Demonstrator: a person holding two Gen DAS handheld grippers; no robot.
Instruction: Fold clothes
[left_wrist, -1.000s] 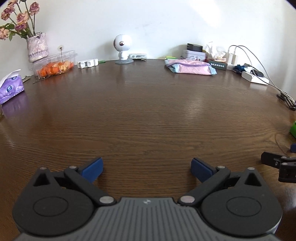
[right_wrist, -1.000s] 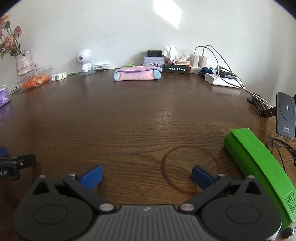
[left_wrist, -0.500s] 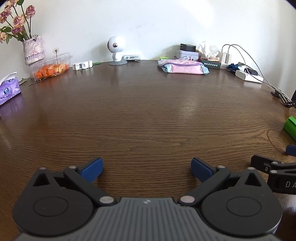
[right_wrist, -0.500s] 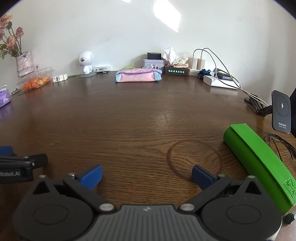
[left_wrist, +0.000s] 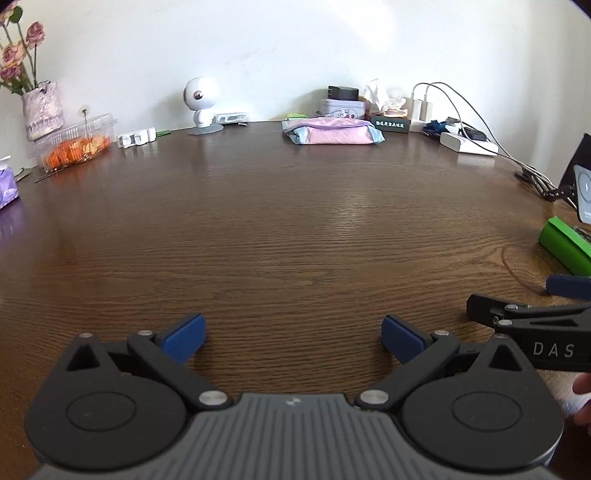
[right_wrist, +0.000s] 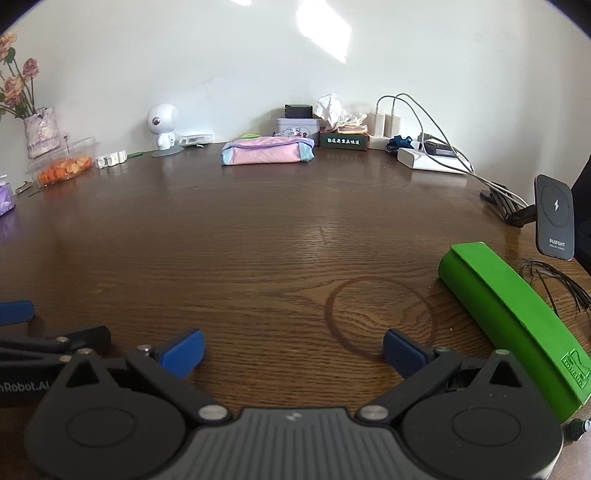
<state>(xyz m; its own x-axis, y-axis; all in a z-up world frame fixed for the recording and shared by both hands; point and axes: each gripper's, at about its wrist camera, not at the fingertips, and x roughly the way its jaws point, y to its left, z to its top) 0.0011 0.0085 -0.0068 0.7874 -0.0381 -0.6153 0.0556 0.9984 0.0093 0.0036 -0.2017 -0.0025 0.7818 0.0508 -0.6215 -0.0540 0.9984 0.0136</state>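
Observation:
A folded pink and light-blue garment lies at the far edge of the brown wooden table; it also shows in the right wrist view. My left gripper is open and empty, low over the table's near side. My right gripper is open and empty too, beside it on the right. Part of the right gripper shows at the right of the left wrist view, and part of the left gripper shows at the left of the right wrist view.
A green case lies near my right gripper. A phone charger stand, cables and a power strip are at the right. A white robot figure, a fruit box, a vase and tissue packs line the back and left.
Both grippers have drawn back and tilted up a little, so the far objects sit lower in view. The two grippers have come closer together. Both stay open.

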